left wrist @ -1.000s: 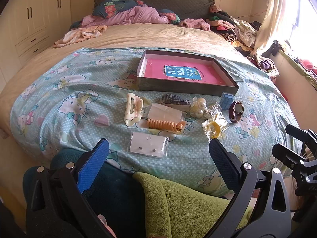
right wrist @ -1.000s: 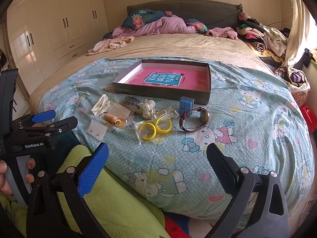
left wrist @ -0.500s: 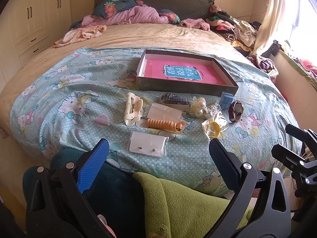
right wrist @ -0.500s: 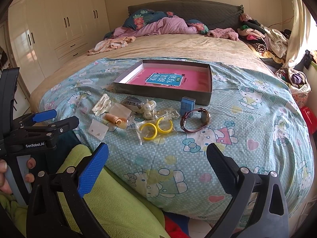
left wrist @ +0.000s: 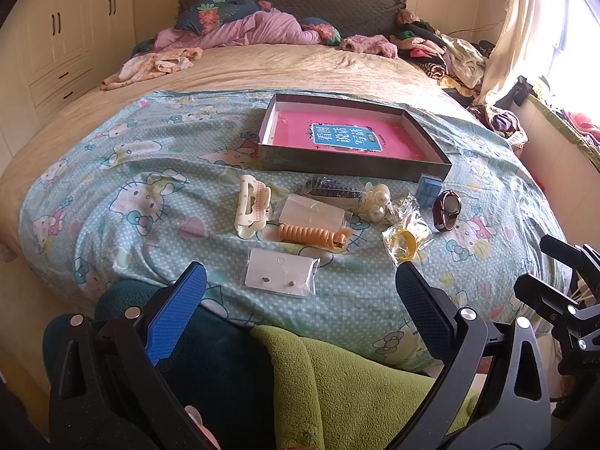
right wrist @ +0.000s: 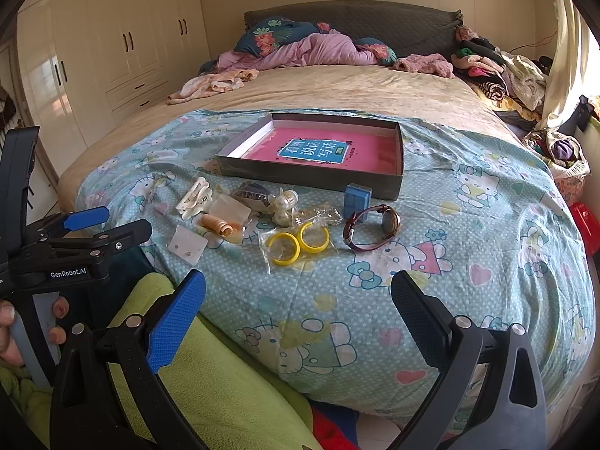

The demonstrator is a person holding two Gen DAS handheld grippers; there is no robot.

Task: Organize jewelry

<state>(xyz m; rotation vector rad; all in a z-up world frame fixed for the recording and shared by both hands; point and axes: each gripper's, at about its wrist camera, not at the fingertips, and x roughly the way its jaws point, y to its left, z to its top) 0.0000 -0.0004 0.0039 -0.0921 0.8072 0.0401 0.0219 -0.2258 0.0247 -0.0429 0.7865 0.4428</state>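
near the foot edge of the bed (left wrist: 93,172), jewelry lies loose in a row: cream hair clip (left wrist: 252,206), orange coil tie (left wrist: 313,235), carded stud earrings (left wrist: 279,272), pearl piece (left wrist: 377,202), bagged yellow hoops (right wrist: 298,243), small blue box (right wrist: 357,195), watch (right wrist: 373,228). just behind them, toward the headboard, sits the shallow tray box (left wrist: 348,161), holding only a pink printed sheet; likely the destination. left tool (left wrist: 300,296) and right tool (right wrist: 298,296) both gape wide, hold nothing, and hover short of the items. nothing sorted yet.
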